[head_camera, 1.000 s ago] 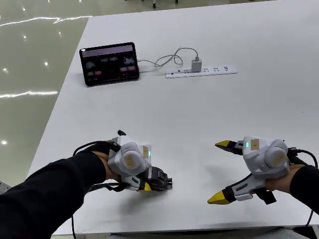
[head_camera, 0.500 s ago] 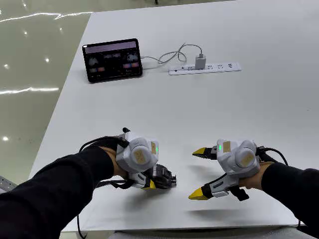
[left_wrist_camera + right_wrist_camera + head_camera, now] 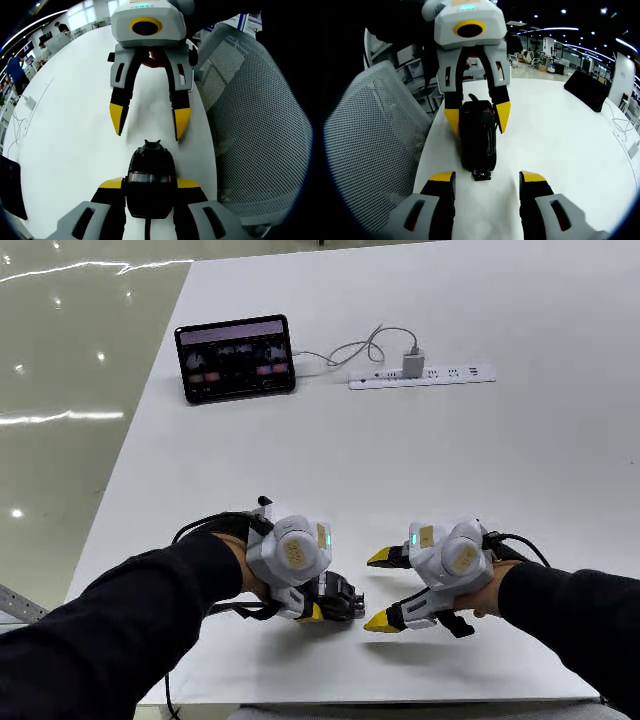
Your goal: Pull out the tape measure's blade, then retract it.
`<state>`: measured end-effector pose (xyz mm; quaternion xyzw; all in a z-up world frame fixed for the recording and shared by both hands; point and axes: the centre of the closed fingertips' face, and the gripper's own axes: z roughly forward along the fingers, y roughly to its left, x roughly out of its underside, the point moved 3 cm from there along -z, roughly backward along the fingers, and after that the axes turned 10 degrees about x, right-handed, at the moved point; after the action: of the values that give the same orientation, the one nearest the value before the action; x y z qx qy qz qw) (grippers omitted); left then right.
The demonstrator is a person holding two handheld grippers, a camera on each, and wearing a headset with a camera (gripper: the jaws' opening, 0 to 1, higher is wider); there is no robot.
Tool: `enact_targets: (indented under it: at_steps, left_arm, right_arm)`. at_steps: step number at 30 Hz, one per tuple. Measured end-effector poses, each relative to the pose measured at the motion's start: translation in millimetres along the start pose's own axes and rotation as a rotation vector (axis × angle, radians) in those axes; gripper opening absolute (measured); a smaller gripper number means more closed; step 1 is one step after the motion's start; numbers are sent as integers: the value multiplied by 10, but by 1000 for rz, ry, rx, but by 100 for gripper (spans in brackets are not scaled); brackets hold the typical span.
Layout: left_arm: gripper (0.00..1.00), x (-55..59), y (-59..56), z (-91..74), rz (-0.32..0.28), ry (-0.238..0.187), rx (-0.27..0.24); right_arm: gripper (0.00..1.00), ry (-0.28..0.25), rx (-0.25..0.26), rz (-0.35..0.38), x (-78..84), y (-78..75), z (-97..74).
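Pinching the black tape (image 3: 477, 135) by its sides, the left claw (image 3: 150, 183) holds it flat on the worktop (image 3: 400, 460) at the lower centre of the head view. The right claw (image 3: 379, 591) is spread, its yellow tips just beside the tape's front end and aimed at it, not touching. In the right gripper view, that front end sits at bottom centre, just ahead of the gap between the tips. No blade shows outside the case, so I judge the task barely begun: gripping the blade's end, pulling and retracting are all left.
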<state>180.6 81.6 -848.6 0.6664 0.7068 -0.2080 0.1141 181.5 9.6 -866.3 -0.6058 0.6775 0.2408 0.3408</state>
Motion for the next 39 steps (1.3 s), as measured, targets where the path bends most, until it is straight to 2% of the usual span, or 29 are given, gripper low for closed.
enact_targets:
  at_steps: [5, 8, 10, 12, 15, 16, 18, 26, 34, 39]
  left_arm:
    - [32, 1, -1, 0, -8, -5, 0]
    - [32, 1, -3, 2, -9, -6, 0]
    - [32, 1, -3, 2, -10, -6, -1]
    - [32, 2, -3, 3, -11, -6, -2]
    - [32, 4, -4, 4, -15, -7, -5]
    - [32, 4, -4, 2, -15, -8, -7]
    - [32, 7, -5, 0, -20, -17, -7]
    - [32, 6, 1, -3, -33, -29, -10]
    - [32, 7, 4, -7, -45, -45, -15]
    - [32, 5, -2, -3, -44, -44, -17]
  right_arm:
    - [31, 8, -8, -31, -8, 49, 66]
    - [26, 36, -11, -94, 23, 91, 110]
    - [19, 33, -19, -92, 17, 122, 131]
    - [12, 43, 14, -133, 23, 71, 140]
    - [11, 42, -10, -84, 22, 81, 129]
    - [10, 47, -8, -104, 19, 81, 129]
    - [8, 58, -16, -81, 16, 75, 127]
    - [7, 79, -18, -68, 62, 50, 100]
    - [8, 98, -18, -73, 138, 11, 7]
    - [10, 106, -24, -80, 130, 35, 29]
